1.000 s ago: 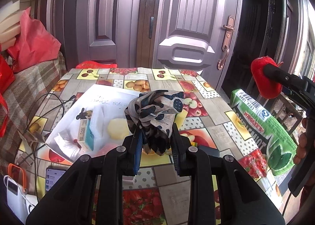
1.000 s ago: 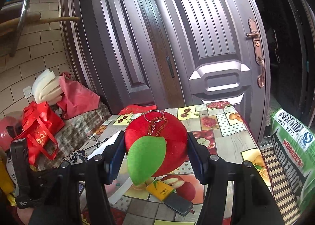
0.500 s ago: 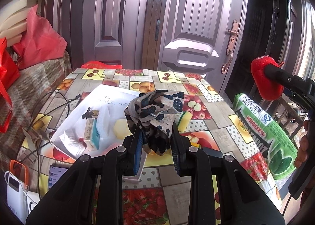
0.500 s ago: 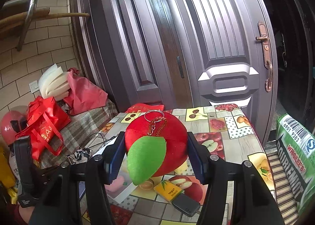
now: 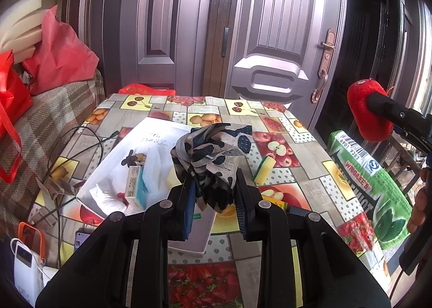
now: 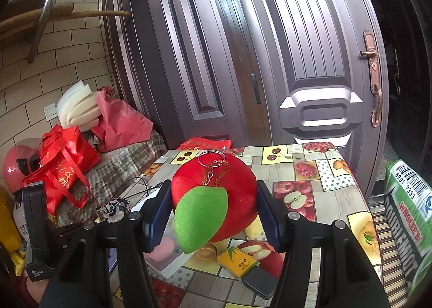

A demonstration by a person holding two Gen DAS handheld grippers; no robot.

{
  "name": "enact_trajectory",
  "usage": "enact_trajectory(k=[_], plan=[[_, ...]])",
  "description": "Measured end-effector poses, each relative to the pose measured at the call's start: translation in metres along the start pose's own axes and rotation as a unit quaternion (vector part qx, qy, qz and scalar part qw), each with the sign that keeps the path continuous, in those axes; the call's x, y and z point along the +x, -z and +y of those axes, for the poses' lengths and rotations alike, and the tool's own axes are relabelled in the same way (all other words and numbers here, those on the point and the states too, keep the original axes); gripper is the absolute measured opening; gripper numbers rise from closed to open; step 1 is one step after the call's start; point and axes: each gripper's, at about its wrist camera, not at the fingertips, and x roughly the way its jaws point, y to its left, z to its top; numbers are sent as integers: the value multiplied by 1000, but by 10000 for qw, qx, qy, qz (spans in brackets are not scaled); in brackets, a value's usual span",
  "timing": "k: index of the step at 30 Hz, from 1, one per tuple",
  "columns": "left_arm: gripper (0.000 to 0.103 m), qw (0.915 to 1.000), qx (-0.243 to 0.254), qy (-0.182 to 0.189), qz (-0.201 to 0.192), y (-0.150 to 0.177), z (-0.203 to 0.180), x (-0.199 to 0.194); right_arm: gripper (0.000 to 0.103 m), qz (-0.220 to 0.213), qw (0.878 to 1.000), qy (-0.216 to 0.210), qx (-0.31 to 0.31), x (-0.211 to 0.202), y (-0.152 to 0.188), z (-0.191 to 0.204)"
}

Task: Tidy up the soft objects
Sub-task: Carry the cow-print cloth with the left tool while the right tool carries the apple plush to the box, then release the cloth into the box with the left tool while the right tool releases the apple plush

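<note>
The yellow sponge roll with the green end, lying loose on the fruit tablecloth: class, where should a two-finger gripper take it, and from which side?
Grip the yellow sponge roll across its middle, coming from above, jaws straddling its width. It lies flat and looks squashy.

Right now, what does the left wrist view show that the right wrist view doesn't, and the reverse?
Left wrist only: the left tool shut on a bunched black-and-beige patterned cloth, a white plastic bag holding a small teal-and-white box, and a white power bank.

Right wrist only: the right tool shut on a round red plush apple with a green felt leaf, its metal key ring, and a pink helmet.

Both: the fruit-print tablecloth, the green Doublemint gum pack, the grey panelled door.
</note>
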Motion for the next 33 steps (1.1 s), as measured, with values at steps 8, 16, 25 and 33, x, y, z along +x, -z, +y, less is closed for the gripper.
enact_trajectory(k=[8,16,25,33], plan=[[25,9934,-538,-861,-530,-55,76,-13,60,-213,9994,-225,-159,29,-25,19],[26,9927,-677,-954,288,-28,91,54,60,792,9950,-571,-214,117,-1,48],[26,9890,-729,-1064,728,-11,103,105,60,1940,9791,-591,-156,189,57,60],[55,9841,-1036,-1210,788,-11,120,123,64,1927,9786,-609,-379,210,63,73]])
